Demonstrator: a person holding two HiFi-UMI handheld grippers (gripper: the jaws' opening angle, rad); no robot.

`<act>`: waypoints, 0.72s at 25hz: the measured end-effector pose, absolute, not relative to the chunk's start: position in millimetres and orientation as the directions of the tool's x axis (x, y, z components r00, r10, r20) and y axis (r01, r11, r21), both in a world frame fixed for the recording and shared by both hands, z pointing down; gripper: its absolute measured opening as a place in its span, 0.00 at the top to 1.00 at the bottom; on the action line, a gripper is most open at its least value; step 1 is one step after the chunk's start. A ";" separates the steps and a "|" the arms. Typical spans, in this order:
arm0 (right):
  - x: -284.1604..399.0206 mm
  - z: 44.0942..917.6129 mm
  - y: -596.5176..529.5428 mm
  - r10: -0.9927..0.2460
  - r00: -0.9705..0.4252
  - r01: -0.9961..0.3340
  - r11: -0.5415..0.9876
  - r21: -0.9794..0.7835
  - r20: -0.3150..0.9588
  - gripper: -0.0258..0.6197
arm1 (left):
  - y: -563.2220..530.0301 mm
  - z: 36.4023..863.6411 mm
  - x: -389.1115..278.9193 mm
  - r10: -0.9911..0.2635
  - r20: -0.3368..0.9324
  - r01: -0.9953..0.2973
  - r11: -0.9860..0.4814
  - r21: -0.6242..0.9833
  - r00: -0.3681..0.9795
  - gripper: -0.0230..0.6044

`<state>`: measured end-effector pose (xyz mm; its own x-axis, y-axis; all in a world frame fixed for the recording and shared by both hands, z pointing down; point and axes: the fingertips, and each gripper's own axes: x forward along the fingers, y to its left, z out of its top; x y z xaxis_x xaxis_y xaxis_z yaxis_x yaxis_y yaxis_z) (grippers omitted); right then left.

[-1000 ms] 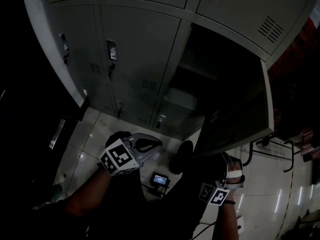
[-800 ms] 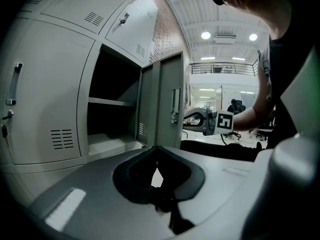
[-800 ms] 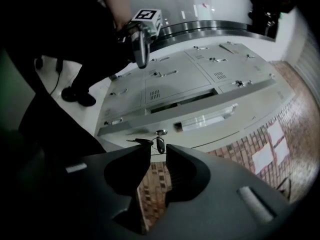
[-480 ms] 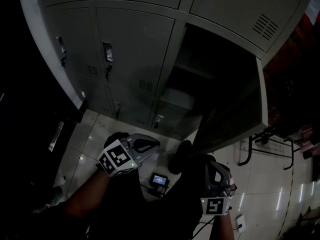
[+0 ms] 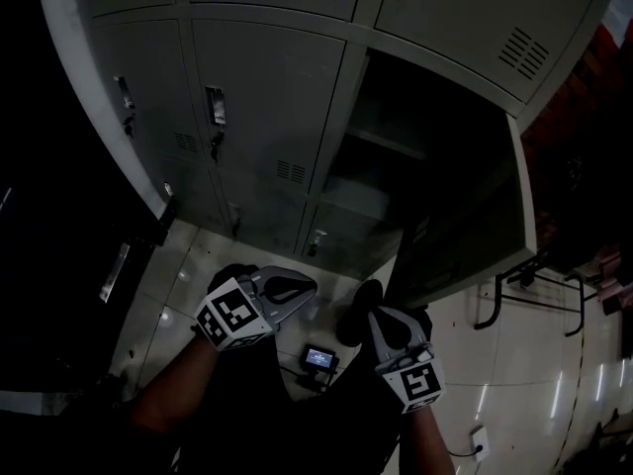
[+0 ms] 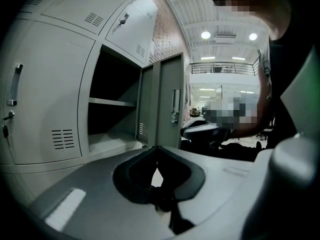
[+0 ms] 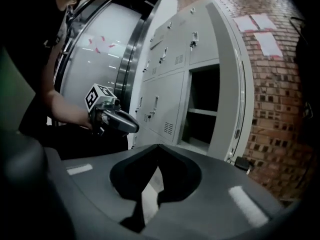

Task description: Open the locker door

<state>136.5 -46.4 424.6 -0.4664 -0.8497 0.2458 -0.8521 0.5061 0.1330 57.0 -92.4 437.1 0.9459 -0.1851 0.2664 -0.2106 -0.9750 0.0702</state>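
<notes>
The grey locker door point(image 5: 475, 226) stands swung wide open to the right. It shows a dark compartment point(image 5: 415, 166) with a shelf inside. My right gripper point(image 5: 381, 320) hangs shut and empty below the door's lower edge, not touching it. My left gripper point(image 5: 289, 287) is held low at the left, also shut with nothing in it. In the left gripper view the shut left gripper point(image 6: 158, 148) points toward the open door point(image 6: 167, 109). In the right gripper view the right gripper point(image 7: 159, 146) has its tips together, with the door point(image 7: 227, 99) seen edge-on.
Closed lockers with handles point(image 5: 216, 107) fill the bank left of the open one. A small device with a lit screen point(image 5: 317, 357) lies on the tiled floor by my shoe point(image 5: 354, 313). A metal frame point(image 5: 524, 295) stands at the right, and a brick wall point(image 7: 280, 109) beside the lockers.
My right gripper has drawn back from under the door's lower edge, down and then leftward toward my body. The door stays open. The left gripper has hardly moved.
</notes>
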 end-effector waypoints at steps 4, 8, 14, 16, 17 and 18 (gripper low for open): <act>139.8 430.2 -50.7 -0.841 -0.475 -0.857 0.509 0.083 0.259 0.96 | -92.3 437.5 56.6 -0.182 0.266 -0.207 -0.976 0.069 0.947 0.94; 138.6 433.3 -51.6 -0.842 -0.470 -0.853 0.510 0.107 0.265 0.96 | -91.5 438.7 58.4 -0.179 0.268 -0.205 -0.976 0.069 0.947 0.94; 144.1 432.6 -53.8 -0.850 -0.459 -0.866 0.493 0.083 0.258 0.96 | -91.4 439.9 57.8 -0.181 0.274 -0.206 -0.976 0.068 0.945 0.94; 146.3 432.7 -54.8 -0.853 -0.453 -0.869 0.487 0.082 0.260 0.96 | -91.2 439.7 57.7 -0.180 0.275 -0.206 -0.976 0.069 0.944 0.94; 146.4 433.1 -55.2 -0.853 -0.452 -0.870 0.486 0.083 0.262 0.96 | -91.0 439.4 57.8 -0.180 0.276 -0.206 -0.976 0.069 0.944 0.94; 146.0 433.5 -55.3 -0.853 -0.452 -0.869 0.487 0.086 0.263 0.96 | -91.1 439.6 57.9 -0.180 0.277 -0.206 -0.976 0.068 0.944 0.94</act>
